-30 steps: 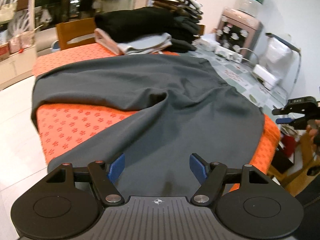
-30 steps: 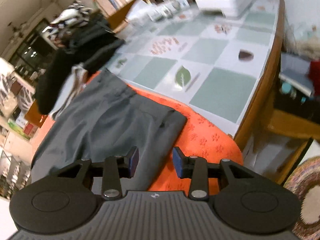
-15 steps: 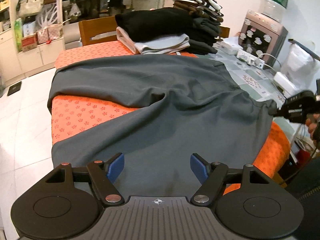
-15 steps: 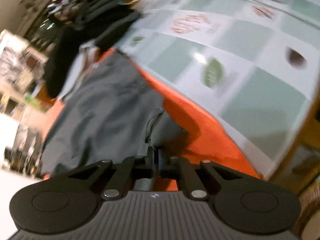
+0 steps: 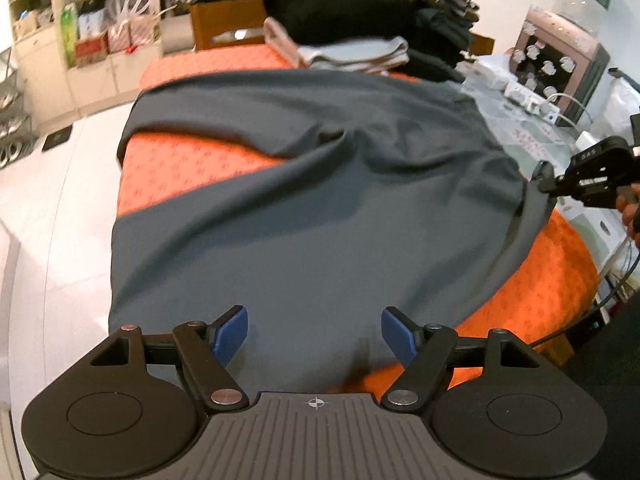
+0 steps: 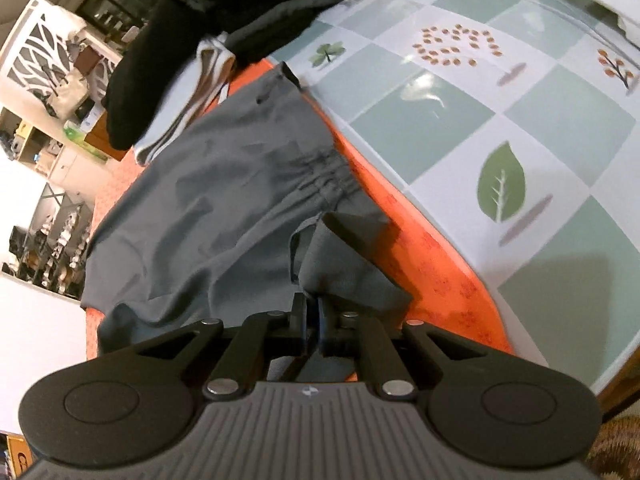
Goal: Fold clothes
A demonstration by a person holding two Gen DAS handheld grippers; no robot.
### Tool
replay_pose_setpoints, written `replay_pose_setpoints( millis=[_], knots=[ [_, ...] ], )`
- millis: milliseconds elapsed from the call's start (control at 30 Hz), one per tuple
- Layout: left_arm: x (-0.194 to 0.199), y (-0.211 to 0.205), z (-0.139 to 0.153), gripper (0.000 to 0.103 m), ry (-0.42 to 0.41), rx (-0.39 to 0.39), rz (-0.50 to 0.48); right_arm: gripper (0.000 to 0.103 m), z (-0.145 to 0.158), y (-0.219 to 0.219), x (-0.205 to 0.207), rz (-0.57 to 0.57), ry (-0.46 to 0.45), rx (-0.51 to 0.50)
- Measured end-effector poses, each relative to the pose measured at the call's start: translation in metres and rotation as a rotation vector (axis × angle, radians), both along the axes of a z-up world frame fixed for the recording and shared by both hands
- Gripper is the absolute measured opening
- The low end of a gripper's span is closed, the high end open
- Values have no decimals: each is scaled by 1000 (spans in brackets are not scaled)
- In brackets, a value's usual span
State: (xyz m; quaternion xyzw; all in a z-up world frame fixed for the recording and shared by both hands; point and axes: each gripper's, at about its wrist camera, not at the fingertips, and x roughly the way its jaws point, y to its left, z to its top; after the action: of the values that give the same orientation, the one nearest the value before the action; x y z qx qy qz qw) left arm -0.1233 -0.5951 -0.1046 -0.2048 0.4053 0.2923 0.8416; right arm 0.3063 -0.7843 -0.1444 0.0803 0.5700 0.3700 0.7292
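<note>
Right hand-held gripper (image 6: 312, 312) pinches the grey trousers' (image 5: 320, 208) waistband corner; left hand-held gripper (image 5: 314, 334), spread wide and empty at frame bottom, should grip the hem before lifting evenly.

Looks like somebody's home, a dining or living area. There's a table (image 6: 540, 128) with a leaf-and-seed patterned checkered cover, part of it under an orange cloth (image 5: 192, 168), and a stack of folded clothes (image 5: 360, 28) piled at the far end. A wooden chair (image 5: 224, 24) sits behind it. Off to the side are white cabinets (image 5: 52, 68) and shelves crammed with gift bags and boxes (image 5: 104, 36). A water dispenser (image 5: 560, 64) with a big bottle on top stands by the wall, and the floor (image 5: 52, 200) is glossy white tile.
</note>
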Motion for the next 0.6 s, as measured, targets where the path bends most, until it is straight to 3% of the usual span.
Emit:
replay_pose_setpoints(
  millis=[133,233,333,367,400,600],
  knots=[
    [-9,-9,-9,77,28,9,9,15,-4,-3,0,-22,44,-42],
    [-16,-13,-12,77,32,21,31,30,-6,-4,-4,-33,84,-66],
    [-21,-14,-16,78,30,26,54,31,-8,-5,-13,-26,107,-75],
    [-22,-15,-18,78,33,29,53,24,-10,-4,-15,-22,103,-73],
    [-23,-15,-20,78,35,32,51,2,-11,-4,-18,-20,98,-70],
    [-20,-21,-32,78,44,56,8,1,28,5,-18,-31,44,47]
  ],
)
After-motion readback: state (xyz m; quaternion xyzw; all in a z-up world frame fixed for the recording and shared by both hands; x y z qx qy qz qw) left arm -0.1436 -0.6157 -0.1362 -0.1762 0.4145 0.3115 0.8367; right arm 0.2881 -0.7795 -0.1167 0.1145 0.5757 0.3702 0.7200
